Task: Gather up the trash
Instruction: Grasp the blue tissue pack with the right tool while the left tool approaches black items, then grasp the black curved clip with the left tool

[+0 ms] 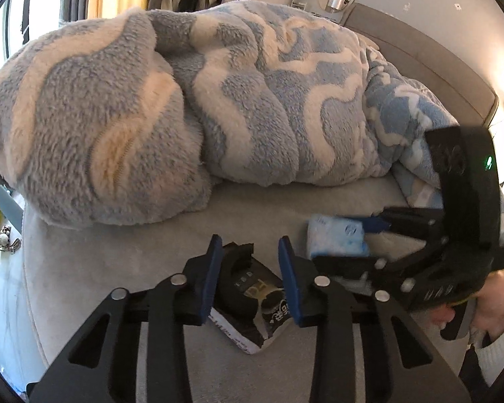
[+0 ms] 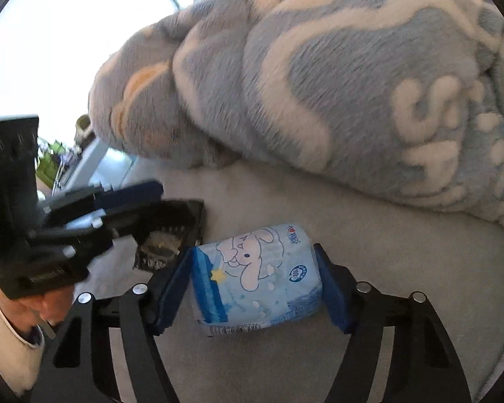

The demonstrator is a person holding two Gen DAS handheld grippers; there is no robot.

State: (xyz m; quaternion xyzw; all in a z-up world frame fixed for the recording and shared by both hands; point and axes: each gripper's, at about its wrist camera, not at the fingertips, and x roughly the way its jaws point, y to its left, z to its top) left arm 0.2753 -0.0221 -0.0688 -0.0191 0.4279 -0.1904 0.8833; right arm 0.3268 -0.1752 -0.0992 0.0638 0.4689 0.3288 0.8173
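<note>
Soft tissue pack (image 2: pixel 255 278), lower centre, sits between your right tool (image 2: pixel 253 282) pads, light and squashy; left tool (image 1: pixel 250 280) gapes over black wrapper (image 1: pixel 252 302).

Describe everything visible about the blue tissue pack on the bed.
The tissue pack is a soft, pale-blue plastic-wrapped packet printed with a white cartoon dog, a yellow star, a darker blue side band and a barcode along its near edge. It lies flat on the grey bed sheet, between the right tool's blue pads, which flank both ends. Firm contact cannot be confirmed.
</note>
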